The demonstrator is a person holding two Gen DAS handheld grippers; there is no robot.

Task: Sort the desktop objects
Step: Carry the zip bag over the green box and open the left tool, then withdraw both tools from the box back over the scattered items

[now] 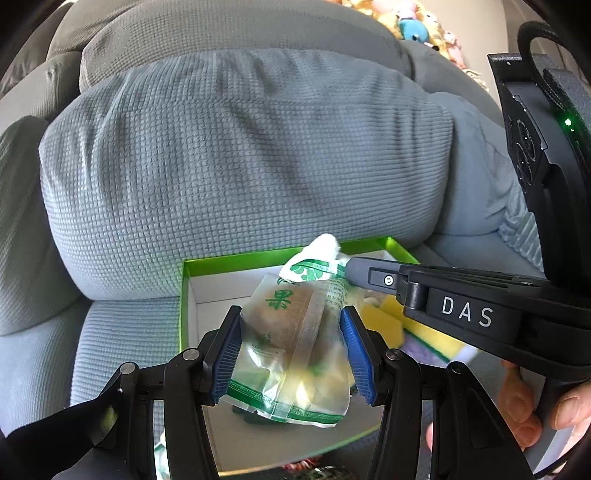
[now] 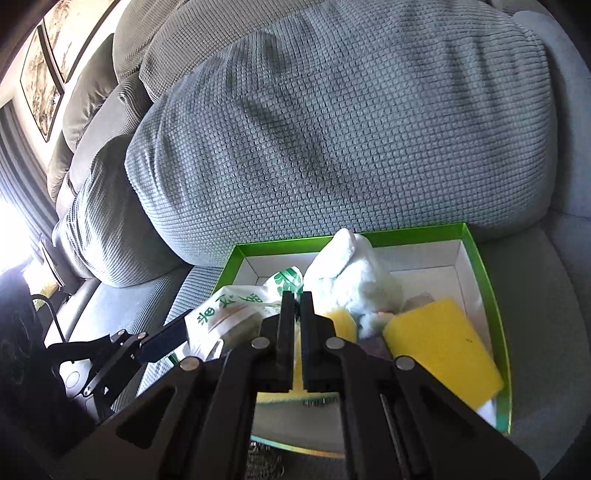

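My left gripper [image 1: 290, 345] is shut on a clear snack packet [image 1: 291, 350] with green print and a brown cake inside, held over a green-rimmed box [image 1: 236, 258]. My right gripper [image 2: 295, 295] comes in from the right with its jaws nearly together, pinching the packet's white-and-green top corner [image 1: 314, 267]. In the right wrist view the packet [image 2: 229, 314] sits left of my fingers, with a white fluffy cloth [image 2: 351, 273] just beyond them. The box [image 2: 476, 254] holds yellow sponges [image 2: 447, 339].
The box lies on a grey sofa seat, against a large blue-grey cushion [image 1: 229, 158]. Colourful plush toys [image 1: 413, 22] lie at the far right. Framed pictures [image 2: 48, 74] hang on the left wall. The person's fingers [image 1: 524, 406] hold the right gripper.
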